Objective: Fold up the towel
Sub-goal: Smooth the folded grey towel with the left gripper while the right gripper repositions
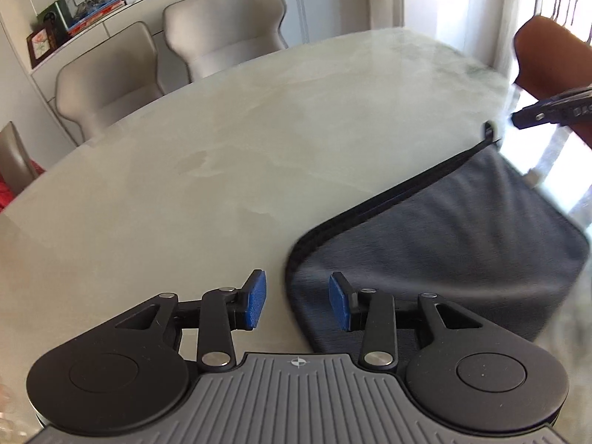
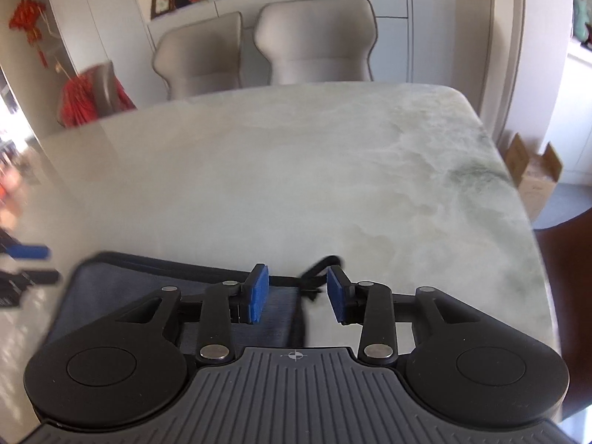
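Note:
A dark grey towel [image 1: 444, 248] with black edging lies folded on the marble table [image 1: 222, 170]. My left gripper [image 1: 298, 301] is open and empty, hovering over the towel's near left corner. In the right wrist view the towel [image 2: 155, 281] lies at lower left, with its black hanging loop [image 2: 320, 264] at the far right corner. My right gripper [image 2: 296, 294] is open and empty over that corner. The right gripper also shows in the left wrist view [image 1: 547, 111], beyond the towel's far corner.
Two beige chairs [image 2: 288, 44] stand at the table's far side before a white cabinet. A brown chair back [image 1: 547, 51] is at the right. A cardboard box [image 2: 532, 181] sits on the floor right of the table [image 2: 333, 170]. A red cloth [image 2: 81, 100] hangs at left.

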Available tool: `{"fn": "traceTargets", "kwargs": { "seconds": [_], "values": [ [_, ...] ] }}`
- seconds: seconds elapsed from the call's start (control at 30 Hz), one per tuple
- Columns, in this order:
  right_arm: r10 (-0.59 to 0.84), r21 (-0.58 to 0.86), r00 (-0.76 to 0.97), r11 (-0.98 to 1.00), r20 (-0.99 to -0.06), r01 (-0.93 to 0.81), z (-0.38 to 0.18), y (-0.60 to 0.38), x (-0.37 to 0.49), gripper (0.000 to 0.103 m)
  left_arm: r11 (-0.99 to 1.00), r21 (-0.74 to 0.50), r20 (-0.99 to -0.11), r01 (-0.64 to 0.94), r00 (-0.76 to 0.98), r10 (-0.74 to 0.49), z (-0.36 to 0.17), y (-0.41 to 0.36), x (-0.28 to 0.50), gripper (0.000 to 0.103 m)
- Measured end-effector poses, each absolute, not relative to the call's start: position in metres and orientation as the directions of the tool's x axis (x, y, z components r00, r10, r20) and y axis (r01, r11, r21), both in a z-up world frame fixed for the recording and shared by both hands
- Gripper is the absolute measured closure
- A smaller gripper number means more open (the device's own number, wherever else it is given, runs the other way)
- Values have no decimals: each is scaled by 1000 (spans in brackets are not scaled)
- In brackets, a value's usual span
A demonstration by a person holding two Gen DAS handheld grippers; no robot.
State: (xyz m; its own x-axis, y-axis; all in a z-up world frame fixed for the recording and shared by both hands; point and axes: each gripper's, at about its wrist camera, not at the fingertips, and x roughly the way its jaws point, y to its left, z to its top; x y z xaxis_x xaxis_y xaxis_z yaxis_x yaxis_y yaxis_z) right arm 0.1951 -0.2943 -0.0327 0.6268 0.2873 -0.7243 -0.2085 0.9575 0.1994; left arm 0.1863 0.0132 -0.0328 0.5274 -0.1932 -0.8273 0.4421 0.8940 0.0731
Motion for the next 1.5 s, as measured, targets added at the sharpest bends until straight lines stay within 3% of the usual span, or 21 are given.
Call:
{"fn": "traceTargets", "kwargs": {
  "seconds": [0.2,0.3,0.4,0.5,0.57,0.7,0.8,0.9,1.03,1.27,1.5],
  "values": [
    [453,301,496,884,-741,-359,-55,-252,177,67,862,-71,-847,502,426,-318,-47,-16,176,64],
    [428,279,485,894,-762,-351,-68,-248,178,67,854,-78,-875,514,376,-307,-58,-21,170,64],
    [401,262,486,907,-777,-329,-78,-251,181,73,862,-52,-899,504,353,-260,-65,-17,162,64],
    [376,274,507,924,-775,-266,-80,-267,190,92,866,-41,-903,499,352,-245,-68,-7,148,63],
    [352,268,520,935,-778,-232,-80,-275,193,92,870,-35,-903,492,357,-238,-68,-2,139,63],
    [300,201,548,951,-781,-233,-65,-270,179,79,881,-35,-903,472,362,-230,-62,2,126,63],
    [397,263,523,912,-754,-314,-56,-259,154,73,875,-88,-886,476,364,-287,-56,-1,115,63],
    [432,287,469,892,-770,-351,-55,-248,128,73,869,-100,-889,484,349,-297,-57,-4,111,63],
    [350,241,445,928,-824,-284,-68,-254,109,73,884,-76,-904,462,343,-257,-66,2,104,63],
    [259,184,484,963,-836,-197,-58,-277,87,71,923,-124,-889,365,373,-267,-55,31,95,63],
    [284,152,506,946,-814,-287,-46,-241,78,65,963,-195,-891,185,378,-253,-61,56,108,50]
  ]
}}
